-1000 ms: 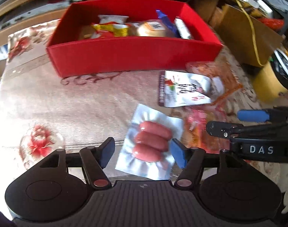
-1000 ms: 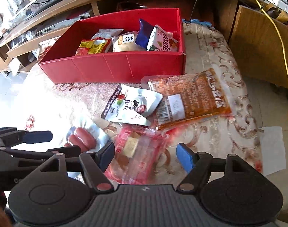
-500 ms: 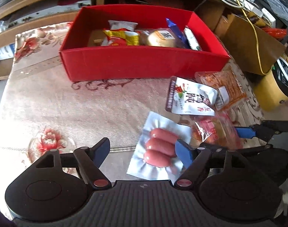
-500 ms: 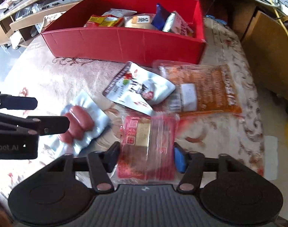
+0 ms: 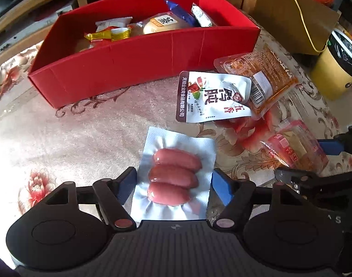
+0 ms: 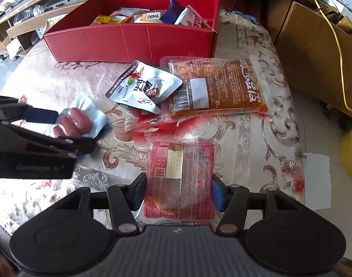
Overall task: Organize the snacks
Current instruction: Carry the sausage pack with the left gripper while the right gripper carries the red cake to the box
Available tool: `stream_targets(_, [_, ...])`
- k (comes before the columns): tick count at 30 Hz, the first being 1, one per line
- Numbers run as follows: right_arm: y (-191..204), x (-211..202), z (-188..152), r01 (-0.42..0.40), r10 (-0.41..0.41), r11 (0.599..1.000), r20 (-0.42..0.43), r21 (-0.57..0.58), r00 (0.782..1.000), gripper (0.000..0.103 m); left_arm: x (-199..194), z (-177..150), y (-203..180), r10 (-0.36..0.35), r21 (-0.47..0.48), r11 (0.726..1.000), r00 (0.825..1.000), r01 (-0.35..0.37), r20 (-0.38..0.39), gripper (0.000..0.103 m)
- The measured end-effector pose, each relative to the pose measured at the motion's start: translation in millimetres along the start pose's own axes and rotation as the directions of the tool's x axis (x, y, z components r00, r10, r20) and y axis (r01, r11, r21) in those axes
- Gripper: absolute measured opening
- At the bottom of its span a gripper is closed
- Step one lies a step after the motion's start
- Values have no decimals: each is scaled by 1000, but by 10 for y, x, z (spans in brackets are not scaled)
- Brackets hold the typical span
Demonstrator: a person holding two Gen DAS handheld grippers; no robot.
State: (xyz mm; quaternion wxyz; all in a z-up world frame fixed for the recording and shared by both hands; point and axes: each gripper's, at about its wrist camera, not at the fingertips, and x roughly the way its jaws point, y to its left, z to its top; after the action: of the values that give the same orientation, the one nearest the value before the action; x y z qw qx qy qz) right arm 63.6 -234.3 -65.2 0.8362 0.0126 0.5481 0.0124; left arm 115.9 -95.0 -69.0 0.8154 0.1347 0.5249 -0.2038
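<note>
A red box holding several snacks stands at the back of the table. A silver pack of three sausages lies between the fingers of my left gripper, whose pads touch the pack's edges. My right gripper is shut on a red clear-wrapped snack pack. A white pouch and an orange flat pack lie in front of the box.
A flowered cloth covers the table. A cardboard box and a yellow bin stand off the table's right side. Wooden shelves run along the back left.
My left gripper has centred on the sausage pack and closed in on it. My right gripper has slid onto the red snack pack and narrowed until it grips it.
</note>
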Motion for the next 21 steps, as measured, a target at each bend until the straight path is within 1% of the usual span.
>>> stream_targets(3, [1, 8, -6, 0, 0, 1000, 7, 6, 1000, 53, -29, -36, -4, 10, 11, 1000, 1000, -10, 0, 76])
stream_targets(4, [5, 11, -8, 2, -2, 1000, 9, 4, 1000, 57, -38, -39, -13, 12, 13, 1000, 1000, -12, -1, 76])
stream_targets(5, [0, 17, -7, 8, -8, 1000, 9, 10, 1000, 64, -47, -44, -17, 12, 11, 1000, 1000, -12, -3, 76])
stream_targets(7, [-42, 47, 0, 17, -17, 999, 4, 33, 1000, 70, -63, -52, -25, 14, 12, 1000, 1000, -14, -5, 76])
stream_targets(9, [-55, 62, 3, 8, -8, 999, 7, 40, 1000, 77, -68, -59, -29, 20, 13, 1000, 1000, -20, -4, 77])
stream_targets(11, [-2, 95, -7, -2, 2, 1000, 6, 17, 1000, 92, -70, -56, -19, 18, 5, 1000, 1000, -18, -3, 78])
stream_targets(12, [48, 118, -15, 5, -5, 1000, 6, -7, 1000, 96, -71, -52, -13, 19, 1, 1000, 1000, -19, -3, 78])
stream_targets(13, [61, 134, -13, 21, -21, 1000, 4, -5, 1000, 101, -67, -46, -10, 23, -1, 1000, 1000, -23, -3, 78])
stream_targets(14, [31, 154, -5, 14, -14, 1000, -4, 18, 1000, 101, -62, -38, -13, 31, -2, 1000, 1000, -31, -3, 79])
stream_targets(17, [-41, 150, 11, -7, 8, 998, -1, 60, 1000, 101, -43, -28, 20, 35, -13, 999, 999, -35, -6, 85])
stream_targets(21, [9, 155, -18, 14, -14, 999, 3, 45, 1000, 101, -30, -26, 27, 37, -11, 999, 999, -37, -8, 86])
